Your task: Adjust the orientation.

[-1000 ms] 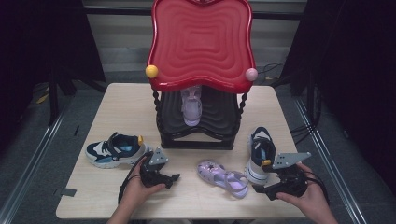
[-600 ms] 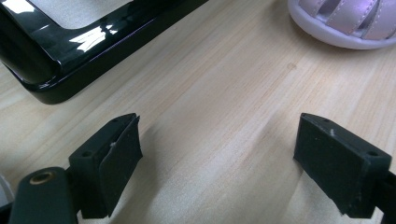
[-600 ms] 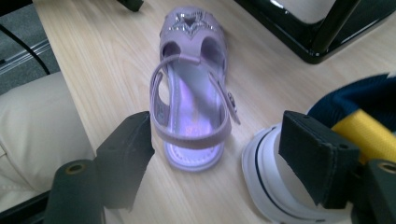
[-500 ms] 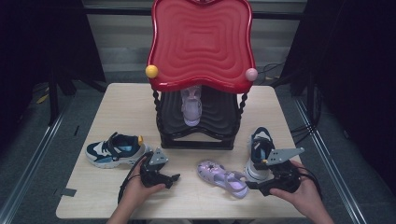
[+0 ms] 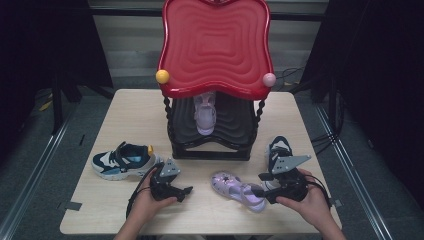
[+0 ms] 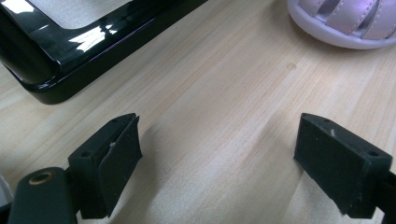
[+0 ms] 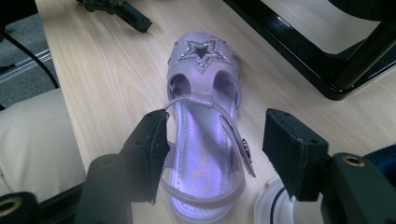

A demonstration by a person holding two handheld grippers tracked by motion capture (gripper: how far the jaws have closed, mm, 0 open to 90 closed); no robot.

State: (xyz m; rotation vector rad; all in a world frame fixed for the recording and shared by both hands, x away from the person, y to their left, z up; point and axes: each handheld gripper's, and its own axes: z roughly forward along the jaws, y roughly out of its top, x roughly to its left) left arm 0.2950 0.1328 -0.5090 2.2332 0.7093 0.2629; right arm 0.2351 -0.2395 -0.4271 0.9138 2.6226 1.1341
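At a pale wooden table (image 5: 130, 110), we bring our right gripper (image 7: 212, 154) up behind the heel of a lilac star-fronted sandal (image 7: 205, 126), jaws spread wide on either side of the back strap and not yet closed on it. The sandal lies flat on the tabletop in front of the black-and-red shoe rack (image 5: 212, 75), toe pointing away from the gripper. Its twin (image 5: 204, 112) already stands on the rack's dark lower shelf, so by our reading one shoe is shelved and this one is about to be picked up. Our left gripper (image 6: 219, 154) rests low on the wood just beside the rack's glossy black base, jaws wide apart and holding nothing. Two blue-and-white sneakers wait on the table: one (image 5: 122, 160) at the left of the rack, the other (image 5: 277, 150) at the right, just behind our right hand. We judge the sorting less than half done, three shoes to go.
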